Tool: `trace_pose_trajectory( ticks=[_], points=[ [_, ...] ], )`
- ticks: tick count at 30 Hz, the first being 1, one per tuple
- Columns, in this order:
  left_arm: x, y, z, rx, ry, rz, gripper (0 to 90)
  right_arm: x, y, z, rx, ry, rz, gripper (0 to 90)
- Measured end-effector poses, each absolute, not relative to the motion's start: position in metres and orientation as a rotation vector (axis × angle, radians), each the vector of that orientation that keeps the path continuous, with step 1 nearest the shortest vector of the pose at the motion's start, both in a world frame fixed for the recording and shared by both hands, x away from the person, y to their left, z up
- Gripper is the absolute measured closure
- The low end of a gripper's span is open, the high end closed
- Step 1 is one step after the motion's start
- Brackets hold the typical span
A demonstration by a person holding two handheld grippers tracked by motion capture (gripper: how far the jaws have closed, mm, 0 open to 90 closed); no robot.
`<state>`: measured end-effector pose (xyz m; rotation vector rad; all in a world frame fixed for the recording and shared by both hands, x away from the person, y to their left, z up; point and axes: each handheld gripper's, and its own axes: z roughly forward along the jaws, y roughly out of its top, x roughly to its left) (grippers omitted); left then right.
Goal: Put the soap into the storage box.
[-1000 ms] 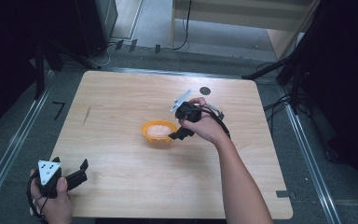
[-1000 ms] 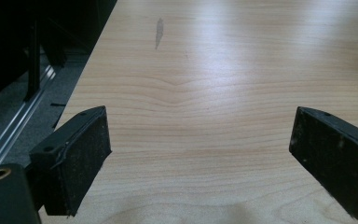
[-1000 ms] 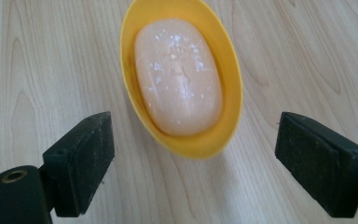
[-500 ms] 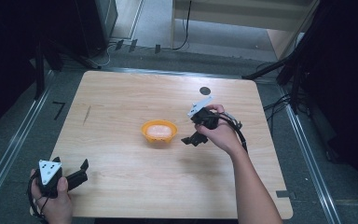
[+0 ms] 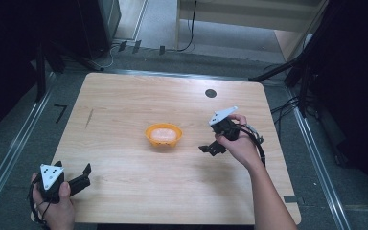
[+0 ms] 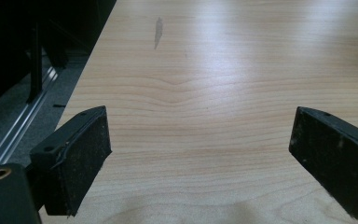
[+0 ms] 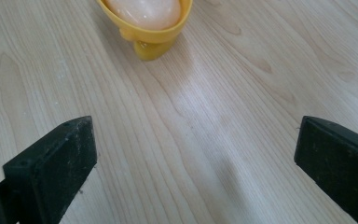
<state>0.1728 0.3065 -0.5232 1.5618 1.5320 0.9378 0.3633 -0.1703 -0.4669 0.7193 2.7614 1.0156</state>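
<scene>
Forearms in from the bottom edge of the high view, cut off there. Nearest, at the table's (image 5: 124,201) front left corner: left gripper (image 5: 83,175), jaws spread, nothing between them; grey plate on top, cable looped under the hand (image 5: 57,203), partly hidden. From the left gripper view: left gripper (image 6: 200,158) jaws wide apart over bare wood, both cut off by the bottom edge; a grey mark (image 6: 158,31) on the table (image 6: 205,93) farther out, dark floor and rail past the left edge, hard to make out.

Farther in, right of middle: right gripper (image 5: 211,148), held in the right hand (image 5: 239,143), jaws pointing toward the bowl (image 5: 163,135); spread, empty. Fingertips small and dark from above, so the gap reads better from the right gripper view: right gripper (image 7: 191,163) jaws wide apart, wood between, outer ends cut off by the frame.

Bowl (image 7: 145,25) near the table's middle, orange-yellow, on a small foot, apart from both grippers, top cut off in the right gripper view. Pale rounded filling (image 7: 142,10) inside, possibly an egg; too blurred to tell.

Farthest: a dark round spot (image 5: 211,93) near the back edge, then floor, cables and furniture legs in shadow.
</scene>
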Motion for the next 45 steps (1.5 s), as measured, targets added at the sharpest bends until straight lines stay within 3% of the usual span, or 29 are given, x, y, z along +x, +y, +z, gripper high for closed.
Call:
trace_pose_trajectory(
  ticks=[45],
  points=[
    [0.173,0.306,-0.523,1.564,1.529,0.947,5.9,0.28,-0.268,-0.505,1.002,2.497,1.119,0.0]
  ],
)
